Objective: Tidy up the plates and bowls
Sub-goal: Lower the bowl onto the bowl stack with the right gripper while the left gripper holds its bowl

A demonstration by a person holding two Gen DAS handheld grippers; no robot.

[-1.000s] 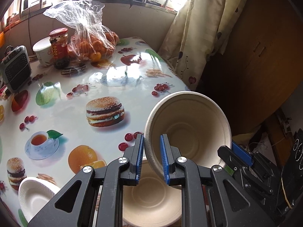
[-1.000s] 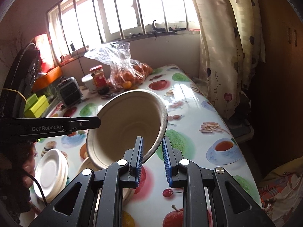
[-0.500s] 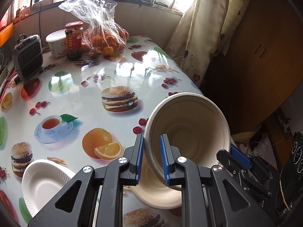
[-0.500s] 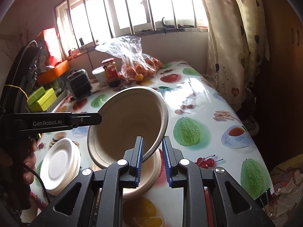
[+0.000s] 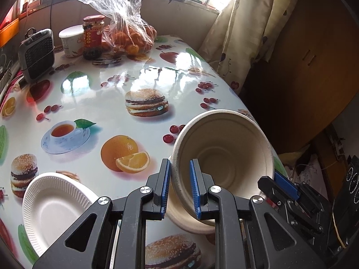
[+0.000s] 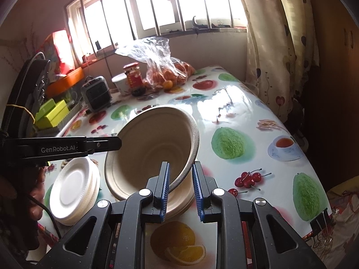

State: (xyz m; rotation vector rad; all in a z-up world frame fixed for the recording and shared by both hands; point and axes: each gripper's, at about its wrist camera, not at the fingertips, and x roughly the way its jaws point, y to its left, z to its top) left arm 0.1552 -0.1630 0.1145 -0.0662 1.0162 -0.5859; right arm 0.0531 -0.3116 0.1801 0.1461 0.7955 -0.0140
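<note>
Right wrist view: bowl tilted, rim pinched by both the left gripper and right gripper, hanging just above the bowl stack; plates left.

A beige bowl of matt, slightly rough pressed pulp. White paper plates with ribbed rims, matt. The table wears a glossy, smooth printed plastic cloth that mirrors the window. At the far end, a crinkled clear plastic bag and a shiny glass jar. Right, a soft cloth curtain and matt brown wooden cupboard.
</note>
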